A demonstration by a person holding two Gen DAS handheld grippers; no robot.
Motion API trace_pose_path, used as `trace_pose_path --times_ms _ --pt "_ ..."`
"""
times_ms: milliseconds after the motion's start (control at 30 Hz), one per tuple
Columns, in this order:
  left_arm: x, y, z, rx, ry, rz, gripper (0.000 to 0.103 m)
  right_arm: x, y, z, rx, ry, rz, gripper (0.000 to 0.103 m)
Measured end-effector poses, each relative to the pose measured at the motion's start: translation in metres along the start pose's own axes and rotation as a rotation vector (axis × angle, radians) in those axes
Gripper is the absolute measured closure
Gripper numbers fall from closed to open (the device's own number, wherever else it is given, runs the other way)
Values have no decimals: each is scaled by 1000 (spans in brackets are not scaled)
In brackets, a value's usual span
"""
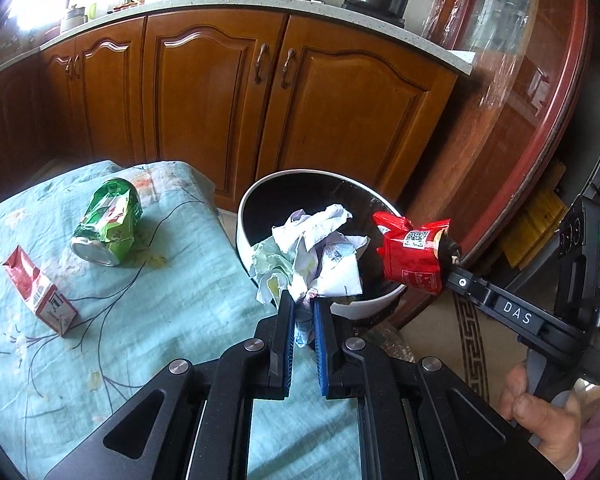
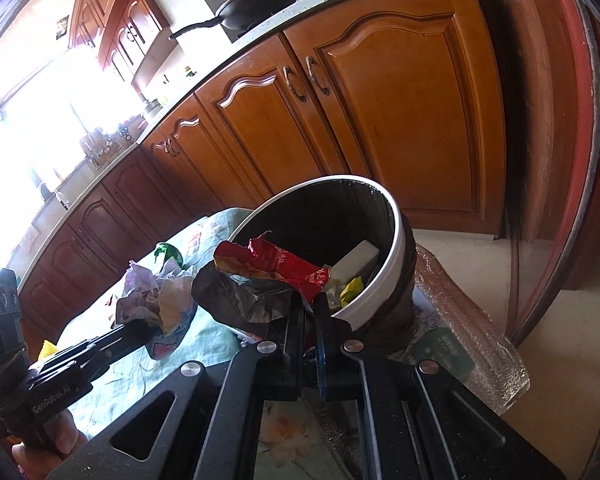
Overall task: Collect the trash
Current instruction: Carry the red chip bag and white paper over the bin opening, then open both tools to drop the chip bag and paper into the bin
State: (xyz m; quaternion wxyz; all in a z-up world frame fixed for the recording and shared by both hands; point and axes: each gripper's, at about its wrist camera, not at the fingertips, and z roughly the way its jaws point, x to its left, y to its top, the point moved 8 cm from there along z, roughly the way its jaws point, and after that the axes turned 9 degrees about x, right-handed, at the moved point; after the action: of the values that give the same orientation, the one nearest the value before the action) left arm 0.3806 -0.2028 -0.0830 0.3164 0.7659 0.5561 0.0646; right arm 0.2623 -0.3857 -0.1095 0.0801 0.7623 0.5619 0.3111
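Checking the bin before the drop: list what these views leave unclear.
- Trash bin bottom: right wrist view, hidden by red snack wrapper; left wrist view, by crumpled paper.
- Wrapper print: too small.
- Window area: right wrist view, washed out by glare.

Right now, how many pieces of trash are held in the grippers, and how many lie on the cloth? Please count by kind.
Crumpled paper, held in left gripper: 1
Red snack wrapper, held in right gripper: 1
Crushed green can, on the cloth: 1
Small red-and-white carton, on the cloth: 1
Total: 4
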Motion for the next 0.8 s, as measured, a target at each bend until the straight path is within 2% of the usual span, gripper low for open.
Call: trace_pose_path --times_ms 433,800 --pt "-8 36 39 22 15 25 95 -18 28 21 31 -39 0 98" --pt "-11 48 69 75 1 34 94 -20 40 47 95 -86 -37 94"
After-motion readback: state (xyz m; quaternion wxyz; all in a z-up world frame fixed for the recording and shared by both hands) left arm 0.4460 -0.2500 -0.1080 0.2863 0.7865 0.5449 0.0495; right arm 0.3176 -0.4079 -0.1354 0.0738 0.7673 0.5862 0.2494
